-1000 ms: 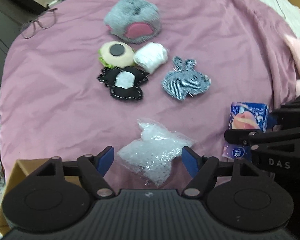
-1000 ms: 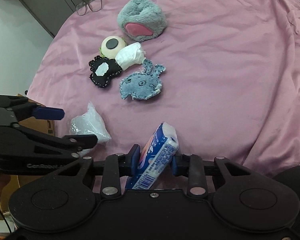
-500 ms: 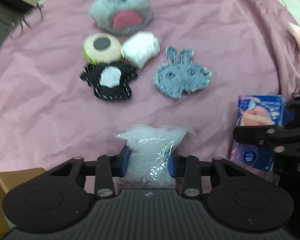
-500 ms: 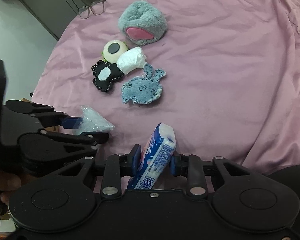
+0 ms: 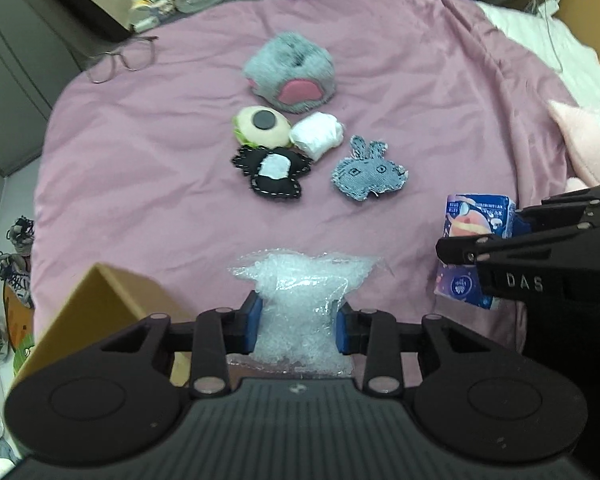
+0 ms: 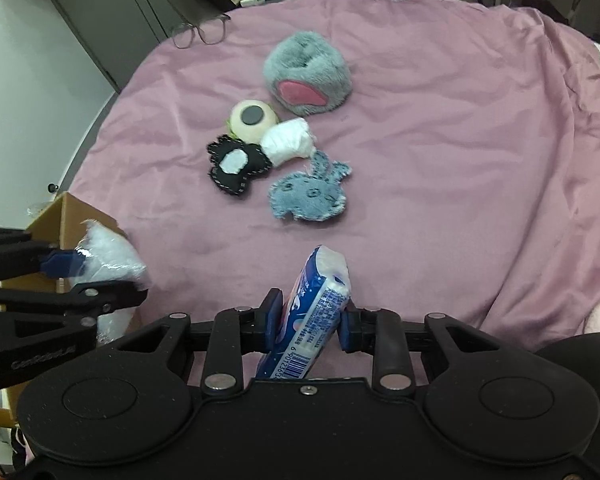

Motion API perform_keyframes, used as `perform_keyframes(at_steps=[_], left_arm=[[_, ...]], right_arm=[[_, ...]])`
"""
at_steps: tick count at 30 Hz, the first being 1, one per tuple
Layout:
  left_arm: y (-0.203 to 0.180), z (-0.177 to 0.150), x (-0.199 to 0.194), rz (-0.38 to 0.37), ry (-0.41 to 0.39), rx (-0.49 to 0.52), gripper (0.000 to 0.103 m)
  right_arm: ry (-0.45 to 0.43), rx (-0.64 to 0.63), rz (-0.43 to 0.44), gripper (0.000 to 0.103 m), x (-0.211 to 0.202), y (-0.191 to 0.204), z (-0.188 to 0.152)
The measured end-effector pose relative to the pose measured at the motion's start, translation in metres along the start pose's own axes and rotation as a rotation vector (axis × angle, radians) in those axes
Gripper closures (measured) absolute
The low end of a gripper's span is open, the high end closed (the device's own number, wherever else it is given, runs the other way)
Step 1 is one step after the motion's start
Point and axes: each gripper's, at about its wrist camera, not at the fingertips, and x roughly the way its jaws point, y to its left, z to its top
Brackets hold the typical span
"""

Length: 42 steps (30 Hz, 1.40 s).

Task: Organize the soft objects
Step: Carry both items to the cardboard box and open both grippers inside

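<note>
Pink-mauve bedsheet (image 5: 148, 168) covers the bed, and five soft things sit clustered near its middle: a grey furry plush (image 5: 290, 72) with a pink patch farthest back, a cream round plush with a black dot (image 5: 262, 126) and a white wrapped bundle (image 5: 318, 140) side by side in front of it, then a black felt piece with white stitching (image 5: 272, 174) and a denim rabbit (image 5: 366, 172) nearest. The white bundle touches the black felt piece. Glasses (image 5: 124, 62) lie at the far left edge of the bed, with bottles and jars beyond them. A cardboard box (image 5: 100, 308) stands off the near left edge, just beside the left gripper (image 5: 298, 326), and a pink plush (image 5: 584, 144) rests at the right edge.

The left gripper squeezes a clear bag of white filling (image 5: 300, 300) between its blue pads. A second ago those jaws stood wide on either side of the bag as it lay on the sheet; they have just been closing and now clamp it, and the bag is lifted off the sheet. The right gripper (image 6: 308, 326) clamps a blue tissue pack (image 6: 314, 320), tilted, barcode toward the camera, as it did before, a little higher above the near edge.
</note>
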Motion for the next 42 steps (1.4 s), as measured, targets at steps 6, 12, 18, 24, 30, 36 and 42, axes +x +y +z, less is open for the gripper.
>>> perform_keyframes(at_steps=[6, 12, 18, 24, 30, 36, 42], left_arm=[[0.016, -0.021, -0.032, 0.014, -0.060, -0.036, 0.068], [0.036, -0.039, -0.060, 0.005, -0.110, -0.086, 0.068], [0.063, -0.059, -0.072, 0.039, -0.131, -0.139, 0.068], [0.094, -0.080, -0.064, 0.067, -0.125, -0.211, 0.068], [0.122, -0.090, -0.059, 0.087, -0.139, -0.252, 0.068], [0.139, -0.097, -0.045, 0.082, -0.130, -0.271, 0.068], [0.145, -0.100, -0.039, 0.082, -0.143, -0.263, 0.065]], right_arm=[[-0.038, -0.025, 0.007, 0.075, -0.015, 0.027, 0.000], [-0.060, -0.061, 0.023, 0.075, -0.025, 0.056, -0.003], [-0.077, -0.118, 0.044, 0.075, -0.031, 0.089, -0.006], [-0.089, -0.175, 0.056, 0.075, -0.034, 0.119, -0.003], [-0.077, -0.217, 0.067, 0.075, -0.030, 0.144, 0.001], [-0.080, -0.254, 0.072, 0.076, -0.026, 0.166, 0.003], [-0.084, -0.283, 0.086, 0.082, -0.023, 0.185, 0.006]])
